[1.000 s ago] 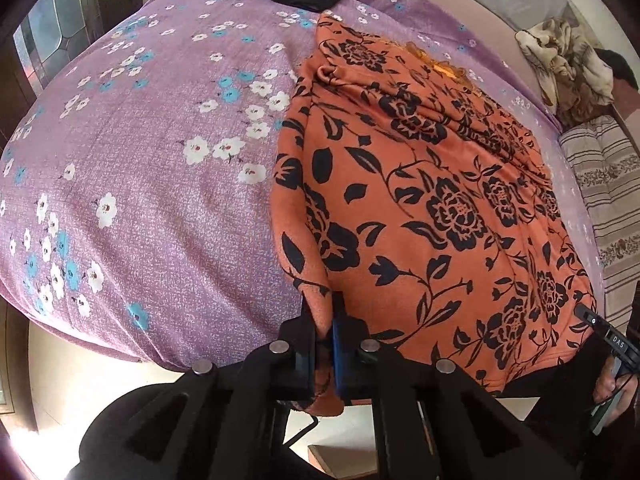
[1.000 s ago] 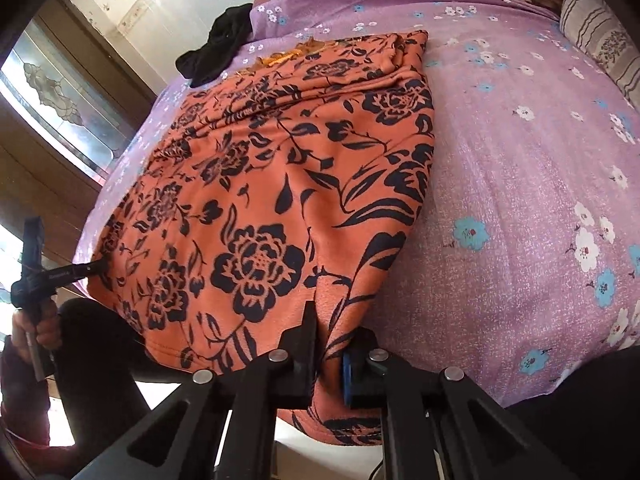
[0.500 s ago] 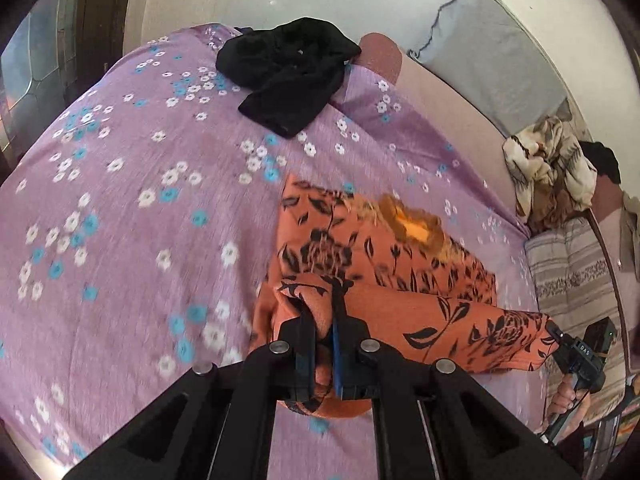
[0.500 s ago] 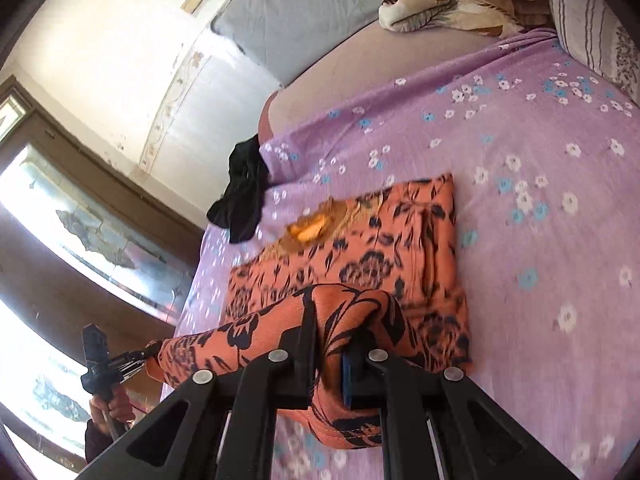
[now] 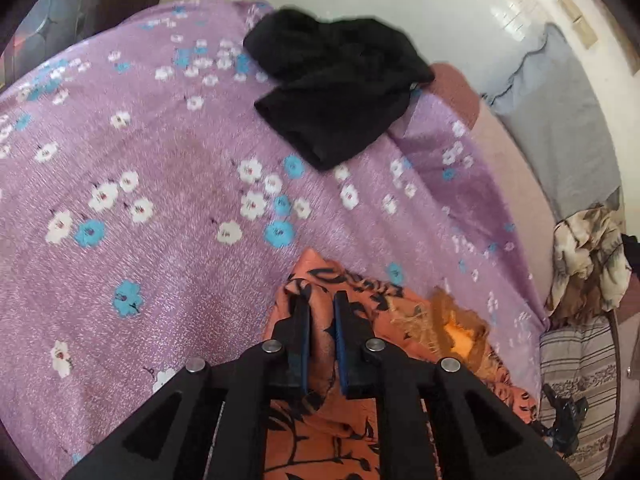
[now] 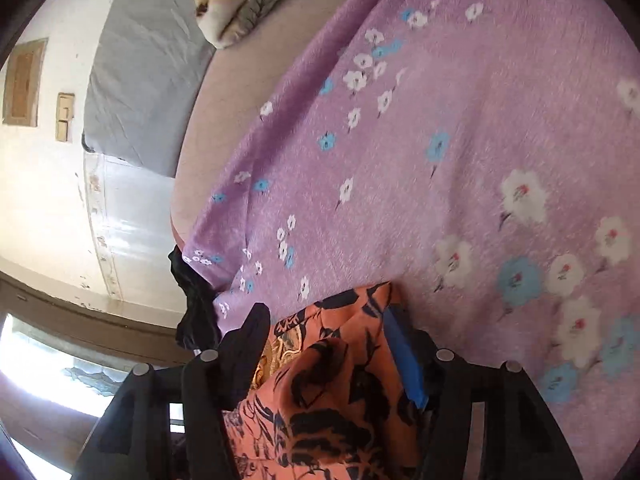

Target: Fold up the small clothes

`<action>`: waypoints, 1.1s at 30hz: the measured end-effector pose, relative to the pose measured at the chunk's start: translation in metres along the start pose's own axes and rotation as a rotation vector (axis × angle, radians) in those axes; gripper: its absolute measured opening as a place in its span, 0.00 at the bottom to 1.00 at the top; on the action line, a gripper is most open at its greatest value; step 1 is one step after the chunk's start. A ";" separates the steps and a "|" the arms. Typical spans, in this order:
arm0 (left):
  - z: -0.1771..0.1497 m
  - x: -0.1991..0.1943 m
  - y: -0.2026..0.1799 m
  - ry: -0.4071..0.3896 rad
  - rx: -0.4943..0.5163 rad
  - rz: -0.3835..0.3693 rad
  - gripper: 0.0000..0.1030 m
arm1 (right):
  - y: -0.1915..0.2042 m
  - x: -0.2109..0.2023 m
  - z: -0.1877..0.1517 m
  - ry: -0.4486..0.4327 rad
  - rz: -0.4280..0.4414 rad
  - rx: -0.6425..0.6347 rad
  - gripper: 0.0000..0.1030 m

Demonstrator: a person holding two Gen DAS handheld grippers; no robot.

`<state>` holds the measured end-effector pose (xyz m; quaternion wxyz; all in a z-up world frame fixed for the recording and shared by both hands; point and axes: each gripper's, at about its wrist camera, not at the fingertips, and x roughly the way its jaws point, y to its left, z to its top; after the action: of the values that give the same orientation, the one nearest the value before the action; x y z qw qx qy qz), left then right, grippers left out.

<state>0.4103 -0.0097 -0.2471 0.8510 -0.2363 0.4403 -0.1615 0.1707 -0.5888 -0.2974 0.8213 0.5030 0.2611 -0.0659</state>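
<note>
An orange garment with black flowers [image 5: 340, 420] lies folded on the purple flowered bedspread [image 5: 160, 200]. My left gripper [image 5: 322, 304] is over its far left corner, jaws a small gap apart with cloth lying between the fingers. My right gripper [image 6: 324, 312] is over the far right corner of the same garment [image 6: 332, 400], jaws wide apart with the cloth loose between them. The garment's orange neckline [image 5: 456, 332] shows in the left wrist view.
A black garment [image 5: 340, 92] lies crumpled at the far side of the bed, also seen in the right wrist view [image 6: 196, 304]. A patterned blanket [image 5: 588, 256] and a striped pillow [image 5: 576, 380] lie at the right. A grey cloth [image 6: 140, 80] hangs on the wall.
Both grippers carried the garment's near hem across the bed and laid it over the far edge, folding it in half. Both jaws then parted, the right one widely.
</note>
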 end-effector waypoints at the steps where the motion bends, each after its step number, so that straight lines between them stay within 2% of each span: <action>1: -0.004 -0.020 -0.006 -0.075 0.011 0.015 0.31 | 0.008 -0.012 -0.003 -0.012 -0.005 -0.053 0.62; 2: -0.011 -0.040 -0.013 -0.147 0.033 0.045 0.55 | 0.019 -0.021 -0.008 -0.009 -0.025 -0.112 0.62; 4: -0.030 -0.069 -0.029 -0.218 0.077 0.120 0.66 | 0.043 -0.033 -0.025 0.014 -0.067 -0.243 0.59; 6: -0.055 -0.083 -0.039 -0.198 0.125 0.139 0.66 | 0.067 -0.036 -0.049 0.068 -0.087 -0.366 0.55; 7: -0.069 -0.084 -0.044 -0.173 0.151 0.156 0.66 | 0.077 -0.034 -0.063 0.102 -0.101 -0.418 0.49; 9: -0.094 -0.076 -0.053 -0.096 0.205 0.198 0.66 | 0.090 -0.024 -0.092 0.175 -0.126 -0.489 0.44; 12: -0.128 -0.053 -0.051 0.035 0.229 0.199 0.66 | 0.093 0.009 -0.128 0.261 -0.214 -0.553 0.41; 15: -0.143 -0.034 -0.049 0.050 0.295 0.264 0.66 | 0.094 0.048 -0.148 0.301 -0.307 -0.628 0.39; 16: -0.145 -0.029 -0.048 0.059 0.311 0.298 0.66 | 0.097 0.059 -0.150 0.286 -0.340 -0.665 0.39; 17: -0.142 -0.023 -0.045 0.076 0.300 0.299 0.66 | 0.102 0.069 -0.149 0.264 -0.363 -0.696 0.40; 19: -0.131 -0.017 -0.042 0.080 0.260 0.259 0.66 | 0.113 0.091 -0.139 0.236 -0.400 -0.722 0.40; 21: -0.120 -0.011 -0.042 0.064 0.237 0.260 0.66 | 0.122 0.114 -0.120 0.205 -0.418 -0.720 0.40; 24: -0.104 -0.001 -0.040 0.029 0.226 0.296 0.66 | 0.130 0.136 -0.089 0.143 -0.421 -0.660 0.40; 26: -0.095 -0.002 -0.034 0.014 0.185 0.287 0.66 | 0.133 0.141 -0.075 0.099 -0.422 -0.594 0.40; 28: -0.085 -0.008 -0.027 0.007 0.131 0.258 0.66 | 0.143 0.134 -0.075 0.072 -0.374 -0.569 0.40; 30: -0.075 -0.021 -0.016 -0.030 0.067 0.261 0.66 | 0.157 0.122 -0.092 0.082 -0.299 -0.607 0.40; 33: -0.065 -0.040 0.004 -0.096 -0.018 0.350 0.66 | 0.184 0.120 -0.137 0.169 -0.198 -0.700 0.40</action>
<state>0.3342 -0.0035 -0.2551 0.8840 -0.1710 0.4351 0.0047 0.2916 -0.3633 -0.2602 0.9088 0.1676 0.3819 -0.0098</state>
